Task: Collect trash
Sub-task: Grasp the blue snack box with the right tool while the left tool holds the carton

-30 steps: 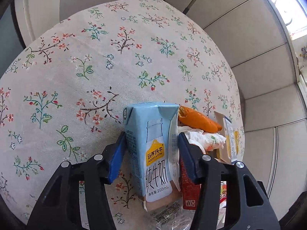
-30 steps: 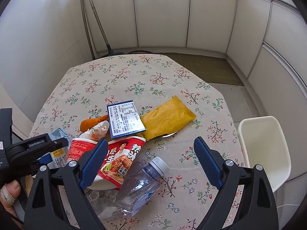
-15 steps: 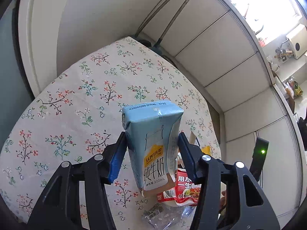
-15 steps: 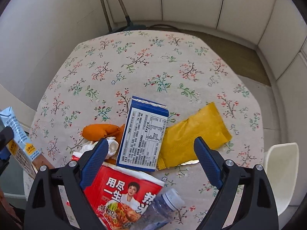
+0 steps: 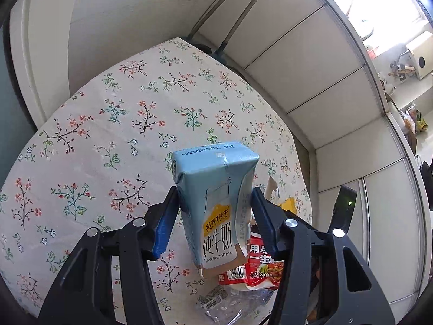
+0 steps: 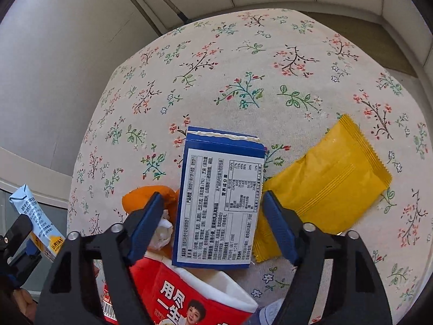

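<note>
My left gripper [image 5: 213, 212] is shut on a light blue milk carton [image 5: 216, 187] and holds it upright above the floral tablecloth [image 5: 113, 140]. The same carton [image 6: 35, 216] shows at the left edge of the right wrist view. My right gripper [image 6: 212, 203] points down over a blue-and-white box [image 6: 219, 205] lying flat on the table. Its jaws are closing with the box between them. The right pad is at the box's edge, and a small gap remains at the left pad.
A yellow snack packet [image 6: 324, 184] lies right of the box. An orange wrapper [image 6: 135, 200] and a crumpled tissue [image 6: 162, 231] sit to its left. A red noodle cup [image 6: 189, 298] and a crushed clear bottle [image 5: 232, 303] lie nearer. Walls stand close behind the table.
The left gripper has lifted the milk carton off the table. The right gripper has come down and forward over the blue-and-white box, and its jaws have narrowed around it.
</note>
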Tool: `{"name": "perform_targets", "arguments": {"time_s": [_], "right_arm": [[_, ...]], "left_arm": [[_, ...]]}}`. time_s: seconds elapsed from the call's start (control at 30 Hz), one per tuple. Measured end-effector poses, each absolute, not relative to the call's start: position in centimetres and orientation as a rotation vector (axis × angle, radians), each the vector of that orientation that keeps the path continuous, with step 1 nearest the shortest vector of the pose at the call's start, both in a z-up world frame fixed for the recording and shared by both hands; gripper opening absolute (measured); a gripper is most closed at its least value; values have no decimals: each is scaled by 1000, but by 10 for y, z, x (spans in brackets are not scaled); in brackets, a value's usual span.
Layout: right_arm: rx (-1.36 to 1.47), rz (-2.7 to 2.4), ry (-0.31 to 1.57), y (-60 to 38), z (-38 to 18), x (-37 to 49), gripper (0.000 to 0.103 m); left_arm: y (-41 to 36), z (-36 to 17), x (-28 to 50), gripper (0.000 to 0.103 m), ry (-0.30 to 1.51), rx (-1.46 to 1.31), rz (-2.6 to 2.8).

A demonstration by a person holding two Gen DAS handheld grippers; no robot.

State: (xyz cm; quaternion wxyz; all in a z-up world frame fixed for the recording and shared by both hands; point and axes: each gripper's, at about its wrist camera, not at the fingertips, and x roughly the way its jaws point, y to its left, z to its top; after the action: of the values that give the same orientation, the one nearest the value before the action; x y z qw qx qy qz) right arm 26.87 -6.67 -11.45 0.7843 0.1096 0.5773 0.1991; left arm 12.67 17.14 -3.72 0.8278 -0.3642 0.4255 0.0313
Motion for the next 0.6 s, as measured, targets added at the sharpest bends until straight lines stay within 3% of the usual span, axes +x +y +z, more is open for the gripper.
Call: {"name": "perform_targets", "arguments": {"time_s": [0.6], "right_arm": [[250,383,1024,-96,-66,228,57]], "left_arm": [[156,-29,125,51,843,-708,60]]}}
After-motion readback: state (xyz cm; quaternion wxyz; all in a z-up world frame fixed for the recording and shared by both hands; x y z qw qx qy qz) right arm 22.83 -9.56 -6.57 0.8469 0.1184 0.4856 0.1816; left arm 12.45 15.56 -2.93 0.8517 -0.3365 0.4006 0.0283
